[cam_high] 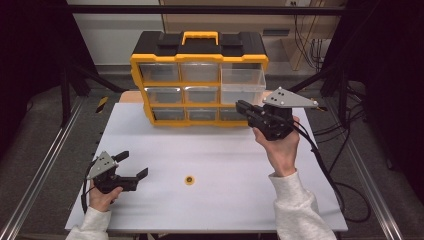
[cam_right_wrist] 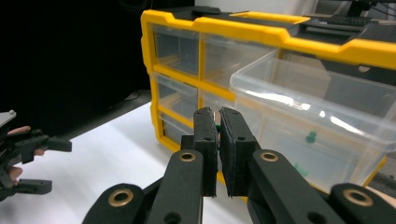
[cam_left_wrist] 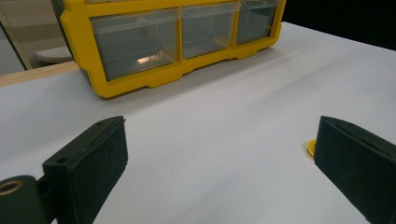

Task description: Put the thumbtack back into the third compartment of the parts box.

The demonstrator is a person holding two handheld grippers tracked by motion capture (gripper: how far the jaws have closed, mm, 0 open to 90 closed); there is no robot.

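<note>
A yellow and black drawer cabinet [cam_high: 200, 57] [cam_right_wrist: 243, 30] [cam_left_wrist: 140, 88] stands at the back of the white table [cam_high: 225, 200]. Its top right clear drawer [cam_high: 243, 82] [cam_right_wrist: 303, 107] is pulled out, and small green pieces [cam_right_wrist: 310, 137] lie inside. My right gripper [cam_high: 241, 106] [cam_right_wrist: 218, 112] is held up just in front of and below that drawer, shut, with a sliver of green pinched between its pads. My left gripper [cam_high: 134, 164] [cam_left_wrist: 219, 130] rests wide open at the table's front left, holding nothing. A small yellow piece [cam_high: 189, 180] [cam_left_wrist: 311, 147] lies on the table to its right.
The cabinet's other drawers are pushed in. Metal rails run along both sides of the table, and cables hang off its right edge. In the right gripper view, the left gripper [cam_right_wrist: 56, 165] shows far off at the left.
</note>
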